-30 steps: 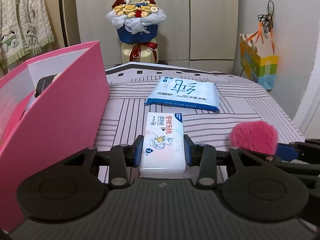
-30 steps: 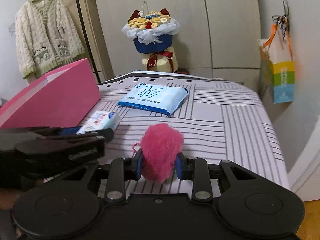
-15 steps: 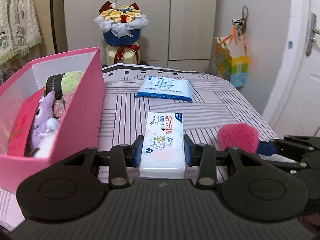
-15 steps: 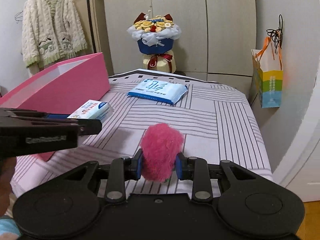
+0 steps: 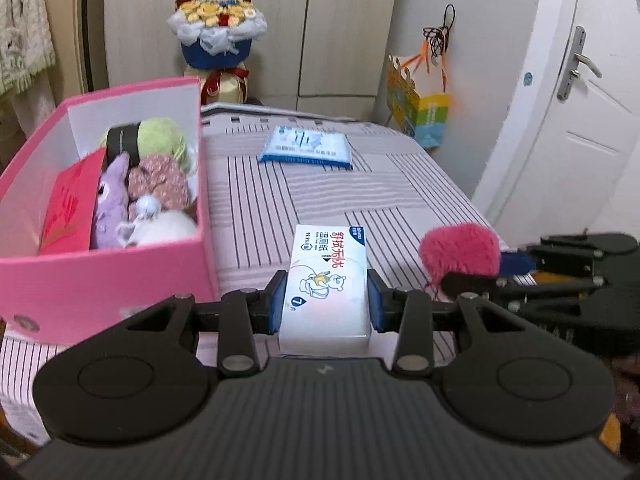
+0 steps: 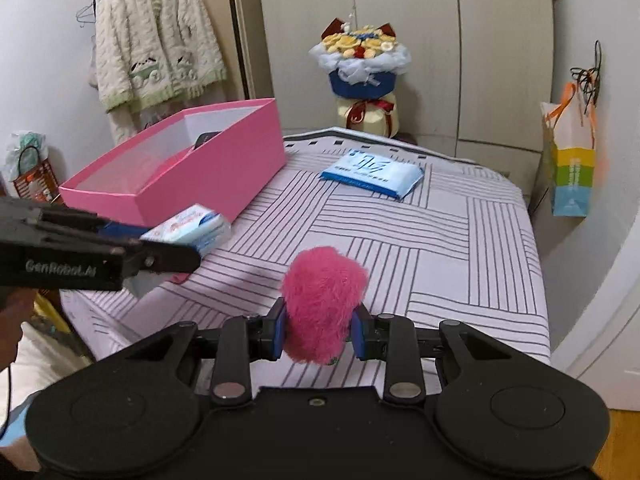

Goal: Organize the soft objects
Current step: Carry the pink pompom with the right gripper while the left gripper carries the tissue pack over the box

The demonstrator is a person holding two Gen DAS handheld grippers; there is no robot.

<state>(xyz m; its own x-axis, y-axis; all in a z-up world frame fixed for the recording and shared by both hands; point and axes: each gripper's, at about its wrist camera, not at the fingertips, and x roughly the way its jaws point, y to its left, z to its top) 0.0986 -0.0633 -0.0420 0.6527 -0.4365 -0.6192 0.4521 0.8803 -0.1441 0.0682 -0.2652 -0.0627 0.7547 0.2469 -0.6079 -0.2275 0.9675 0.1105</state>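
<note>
Between left gripper (image 5: pixel 326 306) pads, wipes pack (image 5: pixel 326 280) (clamped), right gripper (image 6: pixel 319 330) clasping pink pompom (image 6: pixel 322 304).

From the right wrist view we cannot see what lies in the pink box (image 6: pixel 224 168); its near wall hides all but a dark corner. The small print on the wipes pack (image 5: pixel 326 280) is too fine for us to read. The hanging cardigan (image 5: pixel 20 32) is cut off by the left wrist view's edge, and the paper bag (image 5: pixel 420 108) there is blurred.
</note>
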